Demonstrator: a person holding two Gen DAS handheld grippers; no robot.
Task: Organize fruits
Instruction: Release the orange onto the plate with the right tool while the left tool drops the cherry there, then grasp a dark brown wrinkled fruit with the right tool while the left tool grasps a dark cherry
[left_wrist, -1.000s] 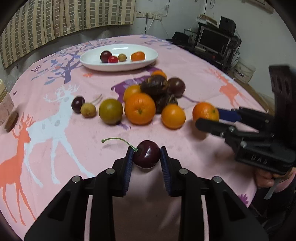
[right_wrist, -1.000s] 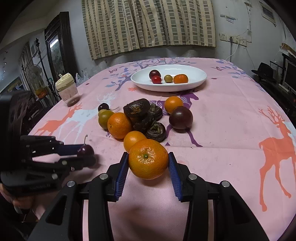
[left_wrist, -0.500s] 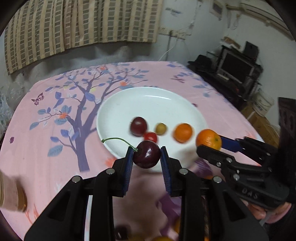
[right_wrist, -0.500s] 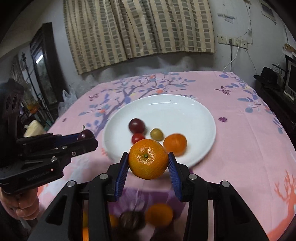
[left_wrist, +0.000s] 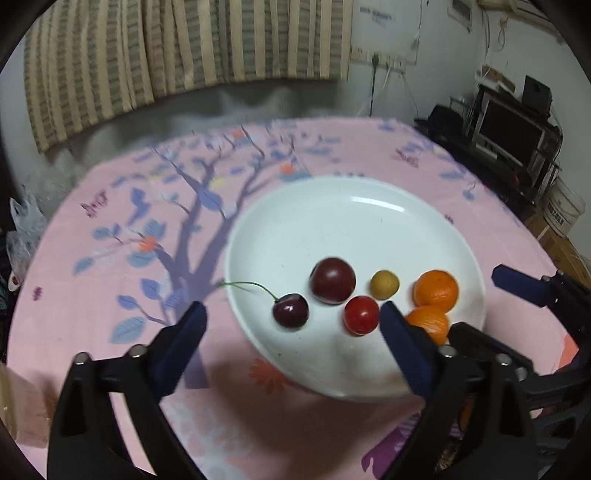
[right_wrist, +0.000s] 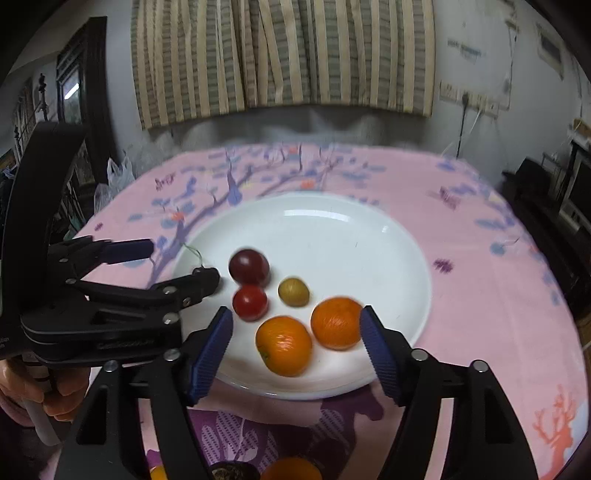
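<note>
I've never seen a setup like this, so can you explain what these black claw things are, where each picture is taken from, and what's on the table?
The black claws are handheld grippers: a person holds one in each hand, and a wide-angle camera on each looks forward along its two fingers. One picture comes from the left gripper, the other from the right gripper. Each gripper also appears from the side in the other's picture.

Below them a white plate sits on a pink tablecloth printed with trees and deer. On the plate lie a stemmed cherry, a dark plum, a small red fruit, a small yellow-green fruit and two oranges.

Both grippers are open and hold nothing.
</note>
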